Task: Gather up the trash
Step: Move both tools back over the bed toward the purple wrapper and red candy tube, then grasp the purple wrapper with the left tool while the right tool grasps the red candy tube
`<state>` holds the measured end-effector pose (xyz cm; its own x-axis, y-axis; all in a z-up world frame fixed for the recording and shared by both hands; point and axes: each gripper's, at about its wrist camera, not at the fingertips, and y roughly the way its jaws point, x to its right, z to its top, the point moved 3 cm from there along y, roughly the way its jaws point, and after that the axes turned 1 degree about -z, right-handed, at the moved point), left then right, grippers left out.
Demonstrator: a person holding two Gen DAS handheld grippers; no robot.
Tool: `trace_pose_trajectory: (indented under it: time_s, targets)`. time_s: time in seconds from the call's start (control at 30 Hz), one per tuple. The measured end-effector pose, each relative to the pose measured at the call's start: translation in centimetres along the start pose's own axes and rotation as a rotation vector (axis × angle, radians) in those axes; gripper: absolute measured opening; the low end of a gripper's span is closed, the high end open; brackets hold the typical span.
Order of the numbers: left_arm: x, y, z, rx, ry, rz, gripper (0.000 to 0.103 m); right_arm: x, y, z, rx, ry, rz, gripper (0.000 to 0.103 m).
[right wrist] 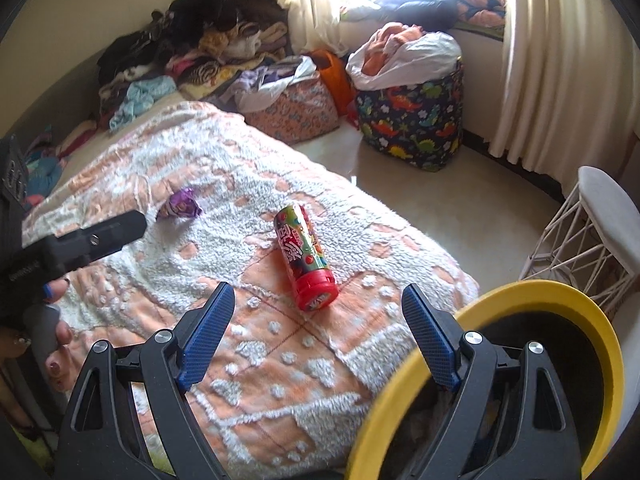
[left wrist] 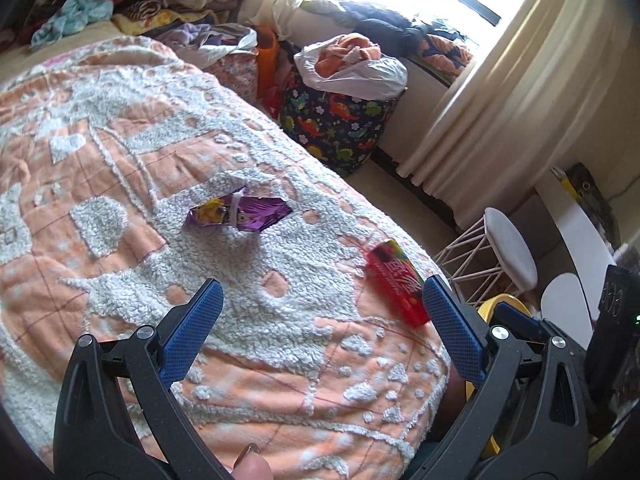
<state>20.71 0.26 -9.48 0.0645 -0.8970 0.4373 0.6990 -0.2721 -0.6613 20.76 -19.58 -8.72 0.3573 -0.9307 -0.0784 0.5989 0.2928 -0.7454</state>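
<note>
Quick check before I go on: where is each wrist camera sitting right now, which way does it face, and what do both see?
Left wrist: on the left gripper, angled down at the blanket; purple wrapper ahead; its open blue-padded fingers and a fingertip show.
Right wrist: on the right gripper, angled down over the red candy tube, yellow-rimmed bin lower right; its open fingers and the person's hand on the left gripper show.
Shared: blanket, wrapper, tube, dinosaur-print bag, white stool.

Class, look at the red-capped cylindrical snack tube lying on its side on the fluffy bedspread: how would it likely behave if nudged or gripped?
The red-capped cylindrical snack tube lies on its side, so a sideways nudge would probably roll it, though the fluffy orange-and-white bedspread may slow it. Its wall looks rigid, so it likely keeps its shape when gripped. Its glossy printed wrap might slip between pads.
</note>
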Motion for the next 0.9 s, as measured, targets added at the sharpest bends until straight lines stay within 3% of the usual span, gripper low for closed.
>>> trace_pose_trajectory:
  time_s: [0.2, 0.57, 0.77, 0.9]
  targets:
    - [-2.2, 2.1, 0.8, -0.051, -0.131, -0.045, 0.092, 0.0, 3.6, 1.0, -0.072, 0.012, 0.025, 0.083]
    - [-4.6, 4.9, 2.8, -0.060, -0.255, -0.036, 0.092, -0.7, 9.2, 1.8, -0.186, -0.036, 0.008, 0.076]
    - [-6.0, 6.1, 3.6, -0.058, -0.351, -0.037, 0.092, -1.7, 9.9, 1.9, -0.202, -0.073, 0.005, 0.055]
    - [-6.3, 6.6, 4.0, -0.057, -0.384, -0.029, 0.092, -2.5, 9.4, 1.2, -0.202, -0.091, 0.036, 0.029]
